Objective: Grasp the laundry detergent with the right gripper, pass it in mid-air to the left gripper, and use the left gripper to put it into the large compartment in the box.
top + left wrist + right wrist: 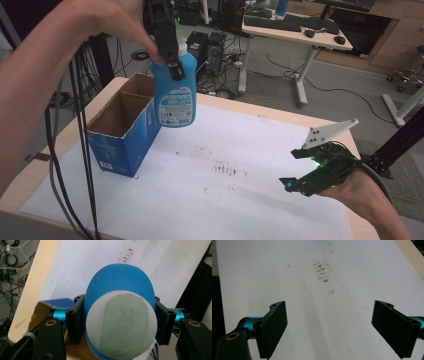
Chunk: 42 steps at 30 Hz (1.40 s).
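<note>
Left gripper (172,62): clamping the white-capped blue plastic bottle (175,97) by its neck, hanging at eleven o'clock.
Box: open blue cardboard box (125,131) probably just beneath; lowering upright, clearing the rim.
Right gripper (300,167): gaping wide, empty, idling at four o'clock.

white sheet (235,165): smudged (dark marks mid-sheet) | desk (300,31): keyboard (272,22), mice behind

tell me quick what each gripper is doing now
left gripper: shut on the blue bottle, held in the air by the box
right gripper: open, nothing between its jaws
</note>
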Each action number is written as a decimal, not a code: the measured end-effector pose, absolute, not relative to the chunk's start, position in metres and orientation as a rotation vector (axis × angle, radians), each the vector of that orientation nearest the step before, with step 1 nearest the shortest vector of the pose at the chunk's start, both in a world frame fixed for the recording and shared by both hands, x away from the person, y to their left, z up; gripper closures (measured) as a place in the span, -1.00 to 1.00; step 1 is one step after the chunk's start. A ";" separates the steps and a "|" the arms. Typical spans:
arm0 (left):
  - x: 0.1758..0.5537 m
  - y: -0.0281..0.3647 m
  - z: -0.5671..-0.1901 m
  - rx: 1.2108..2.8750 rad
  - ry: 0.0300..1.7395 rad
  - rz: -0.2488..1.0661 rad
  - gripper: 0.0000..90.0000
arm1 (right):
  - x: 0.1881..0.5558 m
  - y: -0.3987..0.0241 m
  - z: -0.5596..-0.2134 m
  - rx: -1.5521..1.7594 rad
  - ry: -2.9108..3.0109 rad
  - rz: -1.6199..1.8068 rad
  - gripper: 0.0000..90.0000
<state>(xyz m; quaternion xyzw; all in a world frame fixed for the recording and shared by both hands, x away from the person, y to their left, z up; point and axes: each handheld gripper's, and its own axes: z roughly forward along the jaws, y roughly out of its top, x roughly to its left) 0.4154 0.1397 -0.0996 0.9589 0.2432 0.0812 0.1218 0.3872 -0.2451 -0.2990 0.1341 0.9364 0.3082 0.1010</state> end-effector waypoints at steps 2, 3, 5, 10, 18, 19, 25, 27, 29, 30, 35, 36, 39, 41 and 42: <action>0.416 0.146 -0.098 2.794 0.737 0.241 -0.16 | 0.386 -0.248 -0.299 0.404 2.762 0.893 -0.72; 0.416 0.152 -0.097 2.796 0.754 0.245 -0.16 | 0.386 -0.250 -0.299 0.411 2.759 0.881 -0.72; 0.415 0.167 -0.093 2.788 0.820 0.272 -0.16 | 0.385 -0.257 -0.299 0.428 2.754 0.855 -0.72; 0.415 0.189 -0.091 2.782 0.906 0.279 -0.16 | 0.384 -0.266 -0.300 0.452 2.742 0.831 -0.72; 0.419 0.213 -0.098 2.751 1.066 0.279 -0.16 | 0.384 -0.271 -0.304 0.480 2.735 0.829 -0.72; 0.419 0.213 -0.098 2.751 1.066 0.279 -0.16 | 0.384 -0.271 -0.304 0.481 2.734 0.829 -0.72; 0.423 0.232 -0.104 2.695 1.240 0.292 -0.15 | 0.385 -0.270 -0.307 0.496 2.736 0.818 -0.72; 0.425 0.239 -0.108 2.681 1.282 0.276 -0.16 | 0.386 -0.271 -0.307 0.510 2.737 0.814 -0.72; 0.426 0.242 -0.112 2.684 1.290 0.273 -0.16 | 0.387 -0.271 -0.307 0.514 2.737 0.813 -0.72; 0.426 0.243 -0.114 2.686 1.298 0.270 -0.16 | 0.387 -0.271 -0.307 0.513 2.738 0.810 -0.72; 0.427 0.249 -0.127 2.681 1.321 0.250 -0.16 | 0.386 -0.272 -0.307 0.521 2.736 0.795 -0.72; 0.427 0.250 -0.131 2.678 1.325 0.241 -0.16 | 0.386 -0.272 -0.307 0.516 2.739 0.792 -0.72; 0.428 0.251 -0.140 2.679 1.321 0.230 -0.16 | 0.385 -0.270 -0.308 0.514 2.739 0.783 -0.72; 0.429 0.251 -0.151 2.697 1.290 0.220 -0.16 | 0.385 -0.268 -0.308 0.504 2.740 0.777 -0.72; 0.429 0.251 -0.156 2.703 1.278 0.215 -0.16 | 0.385 -0.268 -0.308 0.506 2.739 0.774 -0.72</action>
